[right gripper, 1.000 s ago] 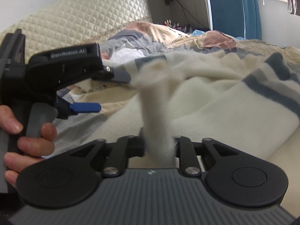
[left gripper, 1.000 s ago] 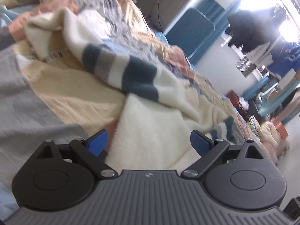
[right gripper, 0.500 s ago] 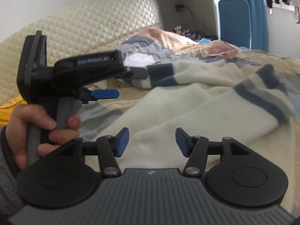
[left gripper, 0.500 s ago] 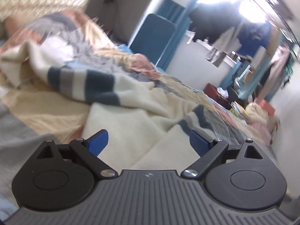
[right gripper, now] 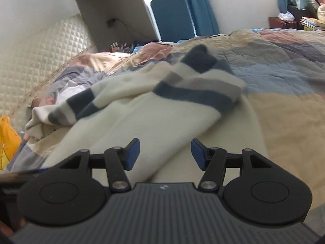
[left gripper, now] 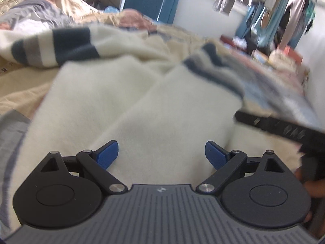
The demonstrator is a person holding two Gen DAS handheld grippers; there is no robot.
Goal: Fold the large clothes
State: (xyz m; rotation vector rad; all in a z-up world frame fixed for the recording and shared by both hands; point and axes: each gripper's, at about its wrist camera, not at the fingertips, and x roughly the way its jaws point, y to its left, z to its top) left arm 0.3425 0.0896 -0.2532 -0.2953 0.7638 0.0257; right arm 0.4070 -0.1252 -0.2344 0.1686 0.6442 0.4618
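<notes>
A large cream fleece garment (left gripper: 142,105) with dark blue and grey striped cuffs lies rumpled on the bed; it also shows in the right wrist view (right gripper: 154,109). One striped sleeve (right gripper: 195,89) is folded across the body, another striped sleeve (left gripper: 54,46) lies at the far left. My left gripper (left gripper: 161,153) is open and empty just above the cream body. My right gripper (right gripper: 165,154) is open and empty over the garment's near edge. The right gripper's black body (left gripper: 284,130) shows at the left view's right edge.
The patchwork quilt (right gripper: 284,77) covers the bed. A quilted cream headboard (right gripper: 40,61) stands at the left, a blue chair back (right gripper: 172,16) and blue curtains behind. A yellow item (right gripper: 8,140) lies at the far left. Hanging clothes and clutter (left gripper: 284,20) stand beyond the bed.
My right gripper was shut on a fold of the cream garment, then opened and let it drop. Both grippers have swung to the right over the garment.
</notes>
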